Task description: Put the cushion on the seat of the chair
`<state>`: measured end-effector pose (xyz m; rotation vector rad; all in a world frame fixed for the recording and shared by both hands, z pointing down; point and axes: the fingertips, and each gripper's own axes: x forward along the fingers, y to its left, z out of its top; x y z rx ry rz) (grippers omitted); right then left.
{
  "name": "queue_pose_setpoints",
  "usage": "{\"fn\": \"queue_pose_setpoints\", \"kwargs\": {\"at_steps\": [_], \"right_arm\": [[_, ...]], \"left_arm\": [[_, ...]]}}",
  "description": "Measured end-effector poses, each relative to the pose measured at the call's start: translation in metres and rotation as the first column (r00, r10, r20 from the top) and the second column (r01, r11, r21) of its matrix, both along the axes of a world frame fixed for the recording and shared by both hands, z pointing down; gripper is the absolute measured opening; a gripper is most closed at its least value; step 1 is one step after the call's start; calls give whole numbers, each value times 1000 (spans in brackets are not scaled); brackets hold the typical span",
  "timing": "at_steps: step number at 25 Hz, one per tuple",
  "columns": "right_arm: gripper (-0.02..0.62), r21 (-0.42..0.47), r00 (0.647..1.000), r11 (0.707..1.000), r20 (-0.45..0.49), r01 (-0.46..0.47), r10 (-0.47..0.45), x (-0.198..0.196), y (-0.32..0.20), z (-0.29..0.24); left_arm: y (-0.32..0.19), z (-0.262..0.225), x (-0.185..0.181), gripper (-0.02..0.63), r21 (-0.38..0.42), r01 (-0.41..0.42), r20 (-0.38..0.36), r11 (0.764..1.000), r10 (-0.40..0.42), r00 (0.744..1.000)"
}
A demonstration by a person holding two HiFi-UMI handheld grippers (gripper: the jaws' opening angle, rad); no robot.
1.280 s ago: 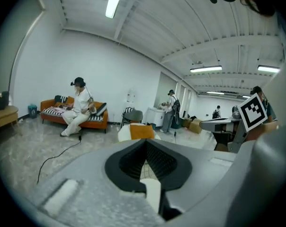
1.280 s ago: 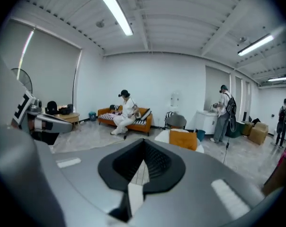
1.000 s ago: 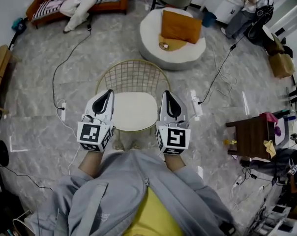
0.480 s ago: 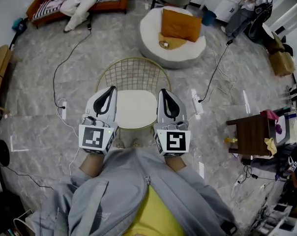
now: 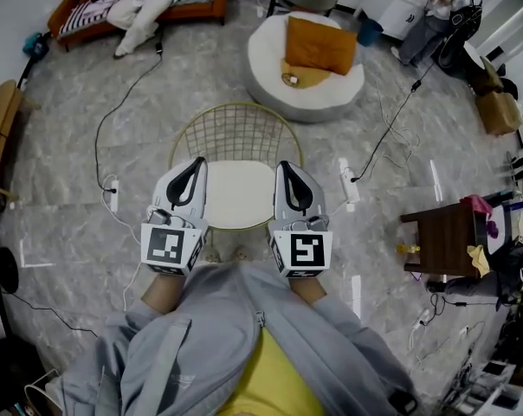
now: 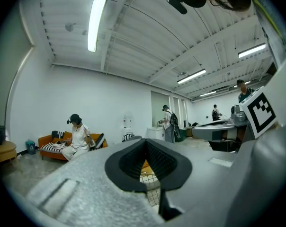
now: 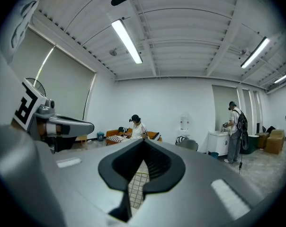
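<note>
Your head camera is looking steeply down, from close above, onto the gold wire chair with the white seat (image 5: 235, 133). The cameras on your left gripper (image 5: 195, 163) and right gripper (image 5: 284, 165) are sitting just behind the jaws, facing level toward the orange wooden sofa (image 6: 50, 140) (image 7: 155, 135). All three views are sharing the chair's mesh (image 6: 151, 181) (image 7: 135, 187) and that sofa (image 5: 216, 0).

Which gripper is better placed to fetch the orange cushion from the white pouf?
Right, probably. Both are shut and empty, flanking the chair, but the orange cushion lies on the pouf beyond it, off to the right, so the right gripper sits nearer than the left gripper.
</note>
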<state>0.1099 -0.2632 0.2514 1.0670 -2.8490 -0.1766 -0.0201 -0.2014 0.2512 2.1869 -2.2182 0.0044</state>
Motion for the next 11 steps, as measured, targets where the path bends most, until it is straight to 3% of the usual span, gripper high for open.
{"fn": "queue_pose_setpoints", "kwargs": {"at_steps": [11], "right_arm": [[-1,-6,1000,1000,-6,16,-16,-1,-4,4]], "left_arm": [[-5,0,1,6,9,-4,-3,1000,4,1000]]}}
